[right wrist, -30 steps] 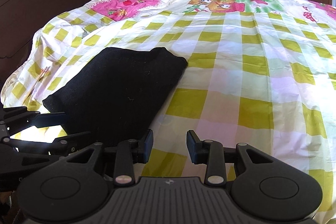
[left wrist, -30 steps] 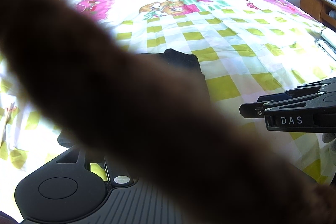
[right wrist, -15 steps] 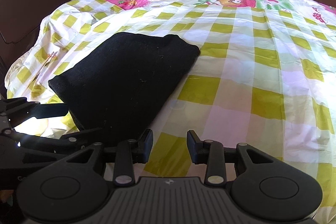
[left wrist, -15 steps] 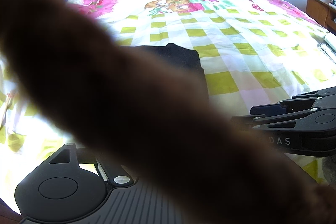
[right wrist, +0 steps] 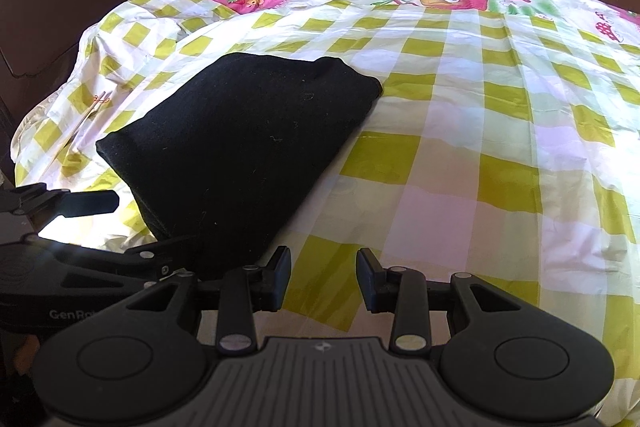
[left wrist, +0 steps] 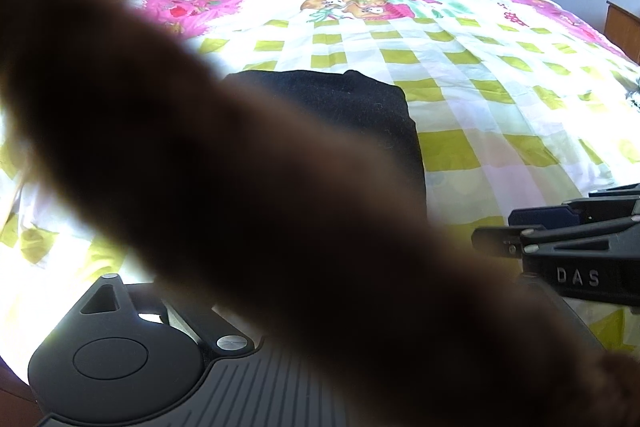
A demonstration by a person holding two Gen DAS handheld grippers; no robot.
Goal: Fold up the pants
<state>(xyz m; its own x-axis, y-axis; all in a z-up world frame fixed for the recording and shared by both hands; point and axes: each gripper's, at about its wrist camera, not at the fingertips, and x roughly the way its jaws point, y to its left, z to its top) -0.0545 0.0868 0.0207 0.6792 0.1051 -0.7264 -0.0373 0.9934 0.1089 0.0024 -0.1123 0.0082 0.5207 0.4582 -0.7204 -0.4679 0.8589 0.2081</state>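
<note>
Low in the right wrist view, the right gripper (right wrist: 323, 277) stands spread over bare checked bedsheet (right wrist: 500, 155), pinching nothing. At lower left of that frame the left gripper (right wrist: 132, 223) has just been opening; its fingers stand wide, one under the near corner of the pants (right wrist: 244, 147), none pressing. Farther up, the black pants lie folded into a compact slab. My worry: withdrawing that finger could drag the corner and undo the fold.
</note>
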